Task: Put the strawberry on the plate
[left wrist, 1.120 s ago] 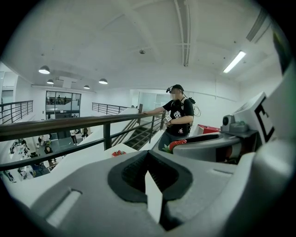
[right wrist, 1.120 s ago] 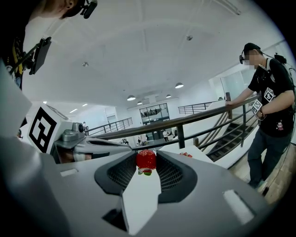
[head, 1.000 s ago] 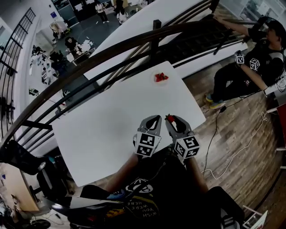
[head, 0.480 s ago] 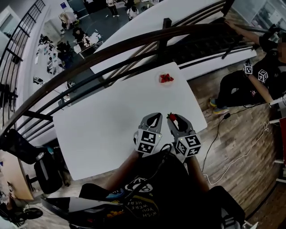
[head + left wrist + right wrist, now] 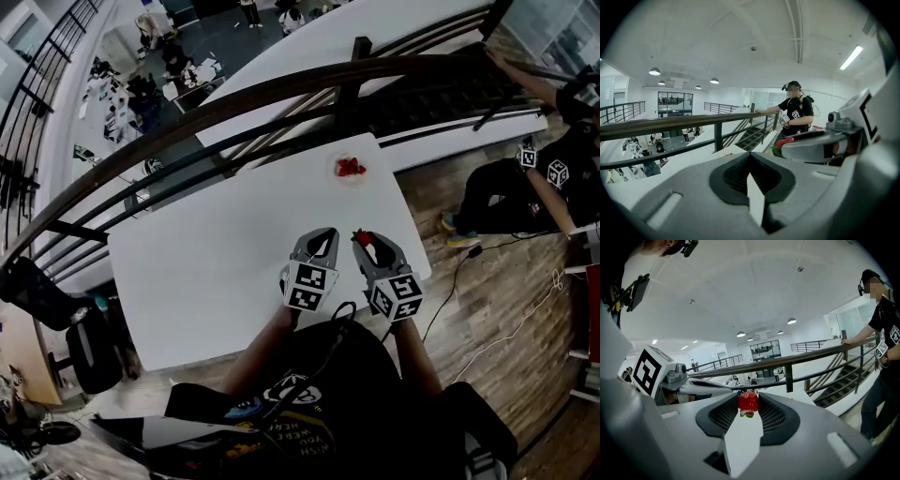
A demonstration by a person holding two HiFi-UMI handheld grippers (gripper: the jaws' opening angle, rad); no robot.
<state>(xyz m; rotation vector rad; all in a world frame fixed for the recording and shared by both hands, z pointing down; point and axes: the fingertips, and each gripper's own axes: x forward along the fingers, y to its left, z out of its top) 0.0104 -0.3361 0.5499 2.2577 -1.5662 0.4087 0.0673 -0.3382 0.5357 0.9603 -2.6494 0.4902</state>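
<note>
A white table (image 5: pixel 216 262) stands in front of me in the head view. Near its far right corner a pale plate (image 5: pixel 349 180) carries red strawberries (image 5: pixel 351 167). My right gripper (image 5: pixel 364 240) hovers over the near right part of the table, shut on a strawberry (image 5: pixel 361 237) held at its tips. The right gripper view shows that strawberry (image 5: pixel 748 402) pinched between the black pads (image 5: pixel 774 416), leaves pointing down. My left gripper (image 5: pixel 321 242) sits just left of it, its jaws together with nothing in them (image 5: pixel 750 157). The plate lies well beyond both grippers.
A dark handrail (image 5: pixel 281 94) runs behind the table's far edge, with a staircase (image 5: pixel 441 84) past it. A person (image 5: pixel 553 178) with marker cubes stands at the right on the wooden floor (image 5: pixel 497 309), where cables trail. The table's right edge is close to my right gripper.
Both grippers stay side by side over the near right part of the table, the strawberry still held. The head view has shifted slightly, so the table sits a little differently in frame.
</note>
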